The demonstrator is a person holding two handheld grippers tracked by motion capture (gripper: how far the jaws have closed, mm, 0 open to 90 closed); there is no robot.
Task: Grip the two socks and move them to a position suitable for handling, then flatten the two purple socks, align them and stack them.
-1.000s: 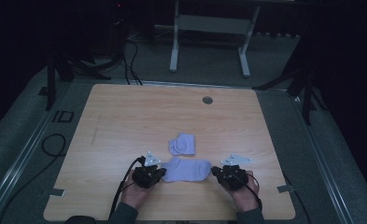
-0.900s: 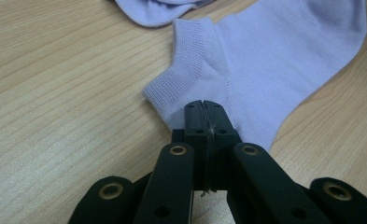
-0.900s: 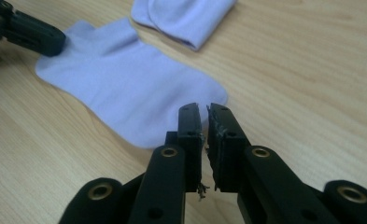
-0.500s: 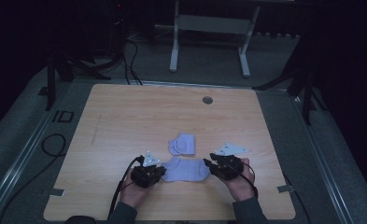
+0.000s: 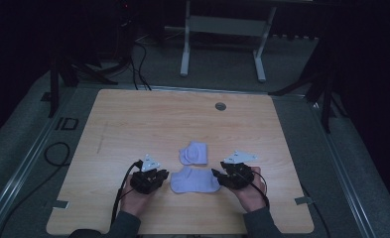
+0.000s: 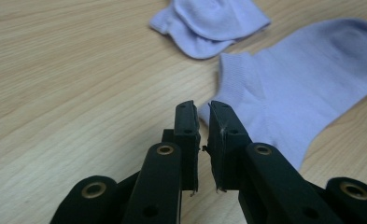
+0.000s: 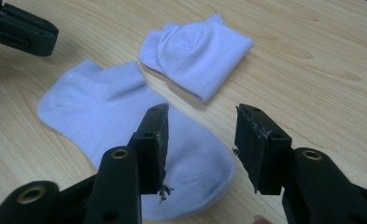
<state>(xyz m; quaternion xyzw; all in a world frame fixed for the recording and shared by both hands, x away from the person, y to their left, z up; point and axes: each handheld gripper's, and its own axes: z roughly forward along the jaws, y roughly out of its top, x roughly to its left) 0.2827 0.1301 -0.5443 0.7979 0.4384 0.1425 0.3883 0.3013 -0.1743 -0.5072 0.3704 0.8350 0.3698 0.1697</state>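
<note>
Right gripper (image 7: 201, 140) newly off sock (image 7: 125, 135)

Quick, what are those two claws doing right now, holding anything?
Left claw: jaws have just been opening, only a narrow gap, nothing between them; flat sock just beyond.
Right claw: jaws have just been opening, now wide, holding nothing, above the flat sock.

The left tool (image 6: 202, 116) rises from the bottom centre of the frame, its two black jaws a narrow gap apart, having just been opening, with nothing between them. Just beyond their tips, to the right, a flat lilac sock (image 6: 302, 88) lies on the wooden tabletop (image 6: 69, 84). A folded lilac sock (image 6: 211, 23) lies at the top, close beside it.
</note>
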